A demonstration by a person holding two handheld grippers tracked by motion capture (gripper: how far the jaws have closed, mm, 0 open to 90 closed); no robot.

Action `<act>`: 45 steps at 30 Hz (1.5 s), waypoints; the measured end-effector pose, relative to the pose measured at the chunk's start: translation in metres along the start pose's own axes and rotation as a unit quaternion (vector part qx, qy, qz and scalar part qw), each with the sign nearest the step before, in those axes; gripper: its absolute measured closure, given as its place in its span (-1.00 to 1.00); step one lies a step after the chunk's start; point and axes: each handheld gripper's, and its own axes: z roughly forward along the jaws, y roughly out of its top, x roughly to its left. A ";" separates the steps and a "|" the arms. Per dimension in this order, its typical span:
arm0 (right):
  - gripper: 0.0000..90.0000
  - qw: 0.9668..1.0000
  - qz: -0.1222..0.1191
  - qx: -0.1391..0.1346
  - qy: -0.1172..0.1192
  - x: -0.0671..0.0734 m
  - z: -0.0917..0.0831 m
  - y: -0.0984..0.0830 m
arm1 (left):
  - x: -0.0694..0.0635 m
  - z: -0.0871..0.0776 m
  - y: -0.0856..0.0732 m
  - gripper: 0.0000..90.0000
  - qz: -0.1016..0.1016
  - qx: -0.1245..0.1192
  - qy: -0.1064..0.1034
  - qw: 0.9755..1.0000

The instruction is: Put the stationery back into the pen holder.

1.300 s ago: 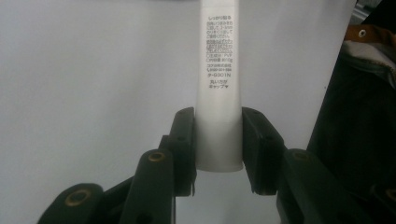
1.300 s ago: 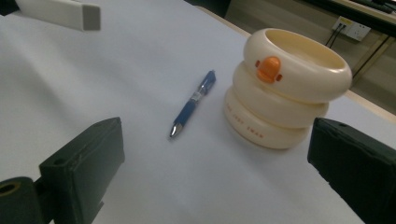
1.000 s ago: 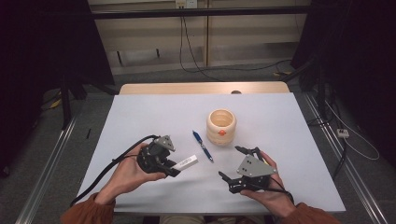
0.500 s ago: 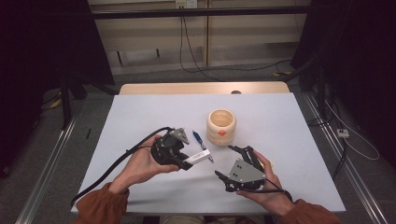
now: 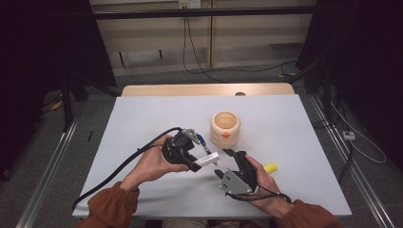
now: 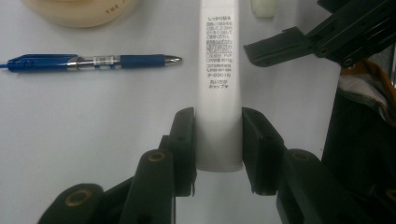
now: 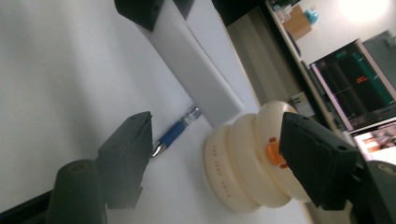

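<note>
My left gripper (image 5: 196,161) (image 6: 218,135) is shut on the lower end of a white printed tube (image 5: 207,158) (image 6: 218,70), held level above the white table (image 5: 142,123). The tube's free end points at my right gripper (image 5: 222,164) (image 7: 217,140). That gripper's jaws have just been closing but stand apart. The tube (image 7: 196,70) ends just ahead of them and neither pad touches it. In the left gripper view the right gripper's jaws stand to the right of the tube. A small yellow cap (image 5: 270,167) (image 6: 264,7) lies by the right hand.
A pale ringed wooden cup (image 5: 225,128) (image 7: 247,158) with an orange spot stands behind the grippers. A blue pen (image 5: 202,141) (image 6: 93,62) (image 7: 175,130) lies beside it. The left gripper's cable (image 5: 119,171) trails toward the front left edge.
My left gripper has carried the tube to the right, toward the right gripper. The right gripper has shifted left to meet it, and its jaws have narrowed.
</note>
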 end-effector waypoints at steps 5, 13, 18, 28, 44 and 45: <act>-0.24 0.998 -0.061 0.006 -0.019 0.008 0.002 0.004 | 0.001 0.007 0.005 0.50 0.003 0.010 -0.003 1.000; 0.02 0.990 -0.135 0.015 -0.041 0.021 0.006 0.006 | 0.000 0.012 0.008 0.50 0.004 0.015 -0.006 1.000; 0.10 0.986 -0.161 0.020 -0.049 0.026 0.009 0.006 | 0.000 0.014 0.008 0.50 0.005 0.020 -0.012 1.000; 0.38 0.978 -0.201 0.021 -0.051 0.031 0.012 0.008 | 0.001 0.018 0.008 0.50 0.001 0.020 -0.020 1.000; 0.61 0.980 -0.196 0.010 -0.043 0.029 0.011 0.000 | 0.001 0.016 0.008 0.43 -0.010 -0.009 -0.020 1.000; 0.61 0.980 -0.195 0.005 -0.041 0.028 0.010 -0.001 | 0.002 0.015 0.008 0.31 -0.012 -0.011 -0.018 1.000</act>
